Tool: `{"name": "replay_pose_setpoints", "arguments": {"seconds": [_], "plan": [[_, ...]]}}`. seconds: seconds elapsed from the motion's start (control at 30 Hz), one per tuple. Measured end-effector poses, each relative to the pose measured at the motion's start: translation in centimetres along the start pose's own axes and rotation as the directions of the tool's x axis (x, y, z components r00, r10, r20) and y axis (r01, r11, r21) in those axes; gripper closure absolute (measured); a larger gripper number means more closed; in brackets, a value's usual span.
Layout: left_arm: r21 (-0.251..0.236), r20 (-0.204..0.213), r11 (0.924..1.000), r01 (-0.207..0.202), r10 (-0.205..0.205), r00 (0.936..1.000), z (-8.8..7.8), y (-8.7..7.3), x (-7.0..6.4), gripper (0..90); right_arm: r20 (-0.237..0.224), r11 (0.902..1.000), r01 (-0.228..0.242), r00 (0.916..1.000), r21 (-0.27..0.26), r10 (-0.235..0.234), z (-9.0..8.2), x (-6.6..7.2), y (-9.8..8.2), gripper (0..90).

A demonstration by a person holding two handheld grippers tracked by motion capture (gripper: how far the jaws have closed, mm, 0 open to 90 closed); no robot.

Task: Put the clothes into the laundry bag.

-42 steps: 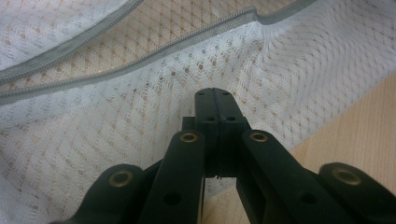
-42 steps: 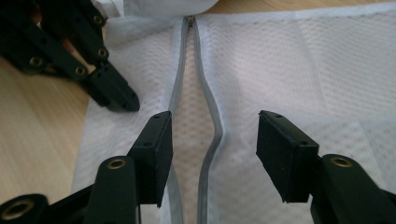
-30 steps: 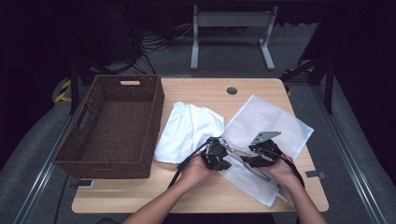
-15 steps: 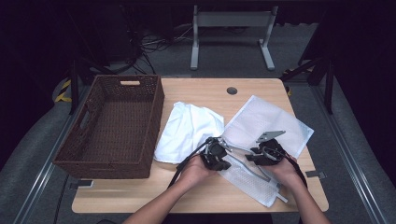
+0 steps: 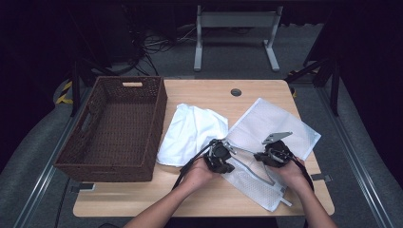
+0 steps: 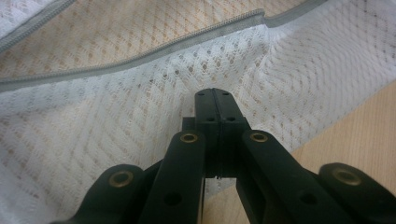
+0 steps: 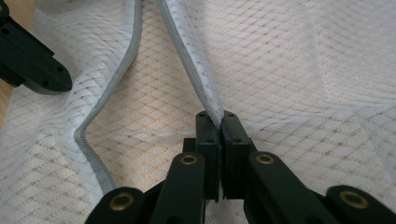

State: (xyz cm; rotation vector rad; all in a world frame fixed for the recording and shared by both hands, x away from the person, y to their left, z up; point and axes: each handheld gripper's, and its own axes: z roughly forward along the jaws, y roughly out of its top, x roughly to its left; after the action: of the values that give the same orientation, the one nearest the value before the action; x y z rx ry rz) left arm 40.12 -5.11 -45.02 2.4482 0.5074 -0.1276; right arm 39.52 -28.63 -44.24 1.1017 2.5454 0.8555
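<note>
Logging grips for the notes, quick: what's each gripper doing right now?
Left gripper: shut on the mesh bag.
Right gripper: jaws just closed, shut on the bag's zipper edge.

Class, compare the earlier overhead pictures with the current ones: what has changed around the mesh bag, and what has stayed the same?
The right claw has just been closing and now pinches one zipper edge of the mesh bag. The left claw stays shut on the mesh beside the opening. The white cloth, the wicker basket and the bag lie as before.
</note>
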Motion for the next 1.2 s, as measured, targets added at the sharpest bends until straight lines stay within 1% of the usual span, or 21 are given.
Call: {"name": "replay_pose_setpoints", "arguments": {"seconds": [0.07, 0.13, 0.23, 0.27, 0.37, 0.47, 0.5, 0.53, 0.6, 0.67, 0.73, 0.77, 0.83, 0.97, 1.1, 1.2], "plan": [[-0.027, 0.018, 0.9996, 0.003, -0.002, 0.9998, -0.5, 0.4, -0.2, 90.0, 0.006, 1.0, -0.004, 1.0, -0.004, 0.004, -0.1, 0.0, 0.0, 87.9], [-0.045, 0.013, 0.9989, -0.013, 0.013, 0.9998, -0.8, 1.0, -0.6, 90.0, 0.012, 0.9998, -0.017, 0.9998, -0.01, 0.017, -0.2, 0.1, 0.0, 87.9], [-0.061, 0.018, 0.9979, -0.021, 0.023, 0.9996, -0.8, 1.9, -1.1, 90.0, 0.018, 0.9997, -0.018, 0.9997, -0.015, 0.019, -0.5, 0.1, -0.1, 87.8], [-0.064, 0.016, 0.9975, -0.03, 0.031, 0.9994, -0.6, 2.2, -1.4, 90.0, 0.021, 0.9996, -0.022, 0.9995, -0.015, 0.023, -0.5, 0.1, -0.1, 87.8], [-0.067, 0.025, 0.997, -0.038, 0.04, 0.9989, 0.4, 3.0, -1.9, 90.0, 0.034, 0.9995, -0.027, 0.999, -0.018, 0.028, -0.7, 0.2, -0.1, 87.8], [-0.056, 0.032, 0.9981, -0.025, 0.027, 0.9991, 1.6, 3.6, -2.2, 90.0, 0.041, 0.9992, -0.035, 0.9985, -0.018, 0.036, -0.9, 0.2, -0.1, 87.8], [-0.051, 0.027, 0.9984, -0.025, 0.027, 0.9993, 2.0, 3.7, -2.3, 90.0, 0.043, 0.9989, -0.041, 0.9982, -0.021, 0.042, -1.0, 0.1, -0.1, 87.8], [-0.044, 0.016, 0.9984, -0.035, 0.036, 0.9992, 2.3, 3.8, -2.3, 90.0, 0.048, 0.9988, -0.04, 0.998, -0.026, 0.042, -1.1, 0.1, -0.1, 87.8], [-0.027, 0.005, 0.9991, -0.033, 0.033, 0.9994, 2.7, 3.8, -2.4, 90.0, 0.051, 0.9983, -0.046, 0.9975, -0.036, 0.048, -1.4, 0.0, -0.2, 87.8], [-0.008, -0.011, 0.999, -0.043, 0.043, 0.999, 2.9, 3.8, -2.3, 90.0, 0.052, 0.9975, -0.057, 0.9969, -0.042, 0.059, -1.6, -0.1, -0.2, 87.7], [0.006, -0.021, 0.9992, -0.041, 0.041, 0.9989, 3.1, 3.6, -2.2, 90.0, 0.052, 0.9972, -0.057, 0.9969, -0.049, 0.06, -1.7, -0.2, -0.2, 87.7], [0.007, -0.023, 0.9991, -0.041, 0.041, 0.9989, 3.1, 3.5, -2.2, 90.0, 0.049, 0.9968, -0.062, 0.9967, -0.051, 0.065, -1.8, -0.3, -0.1, 87.8], [0.0, -0.018, 0.9994, -0.034, 0.034, 0.9993, 3.1, 3.4, -2.0, 90.0, 0.052, 0.9967, -0.057, 0.9968, -0.057, 0.06, -1.9, -0.3, -0.1, 87.7], [0.008, -0.043, 0.9987, -0.05, 0.051, 0.9978, 3.0, 3.5, -1.9, 90.0, 0.049, 0.9956, -0.066, 0.9964, -0.067, 0.069, -2.3, -0.3, -0.1, 87.7], [0.019, -0.076, 0.9984, -0.053, 0.054, 0.9957, 2.7, 3.5, -1.3, 90.0, 0.052, 0.994, -0.068, 0.996, -0.086, 0.073, -3.0, -0.3, 0.0, 87.7], [0.012, -0.094, 0.9997, -0.023, 0.024, 0.9953, 2.4, 3.4, -0.3, 90.0, 0.045, 0.9922, -0.076, 0.9957, -0.099, 0.081, -3.5, -0.3, -0.1, 87.7]]}}
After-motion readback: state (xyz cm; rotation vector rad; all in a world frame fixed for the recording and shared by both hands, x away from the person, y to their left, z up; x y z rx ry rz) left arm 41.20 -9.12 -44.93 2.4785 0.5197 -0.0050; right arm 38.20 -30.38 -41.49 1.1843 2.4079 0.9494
